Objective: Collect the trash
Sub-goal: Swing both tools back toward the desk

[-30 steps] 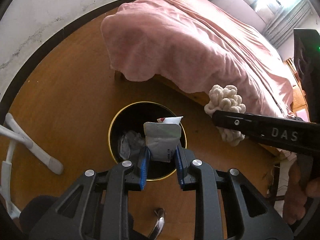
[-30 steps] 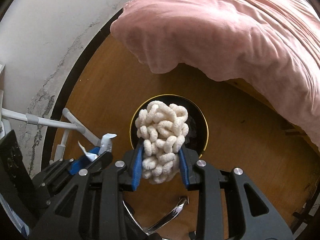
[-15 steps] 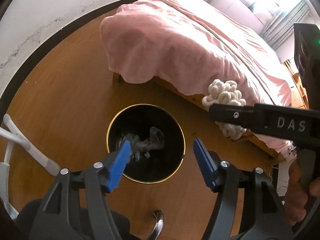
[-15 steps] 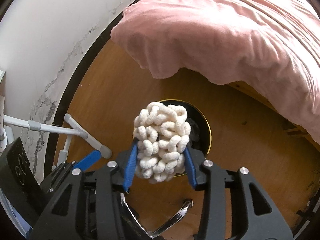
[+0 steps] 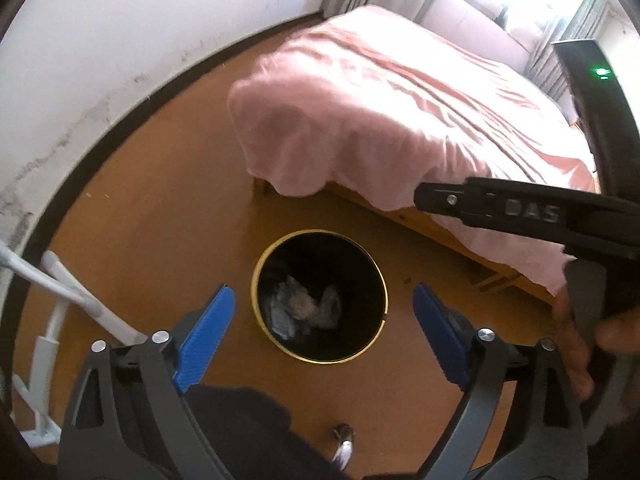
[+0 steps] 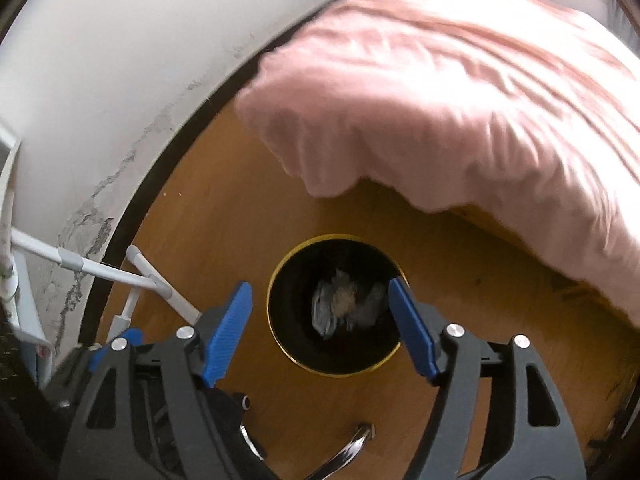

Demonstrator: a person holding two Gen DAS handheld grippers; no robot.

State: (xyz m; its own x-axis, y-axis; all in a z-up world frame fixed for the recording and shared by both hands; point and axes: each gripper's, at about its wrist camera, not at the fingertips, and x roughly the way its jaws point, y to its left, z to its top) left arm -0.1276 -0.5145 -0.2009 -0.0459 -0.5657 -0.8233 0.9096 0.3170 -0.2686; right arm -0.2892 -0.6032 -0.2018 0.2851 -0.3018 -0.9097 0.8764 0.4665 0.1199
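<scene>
A round black bin with a gold rim [image 5: 264,264] stands on the wooden floor below both grippers; it also shows in the right wrist view [image 6: 280,268]. Crumpled grey and white trash [image 5: 306,306] lies at its bottom, also seen in the right wrist view [image 6: 344,304]. My left gripper [image 5: 323,314] is open and empty above the bin. My right gripper [image 6: 320,312] is open and empty, also above the bin. The right gripper's black arm [image 5: 520,210] crosses the right side of the left wrist view.
A bed with a pink cover [image 5: 380,112] stands just behind the bin, with its wooden frame [image 5: 404,216] near the floor. A white metal stand [image 5: 72,300] is at the left by the white wall [image 5: 120,20]. A chrome chair leg [image 6: 348,452] shows below.
The left gripper opened and dropped its grey wrapper into the bin. The right gripper then opened and the white knotted rope ball fell in. Both grippers rose.
</scene>
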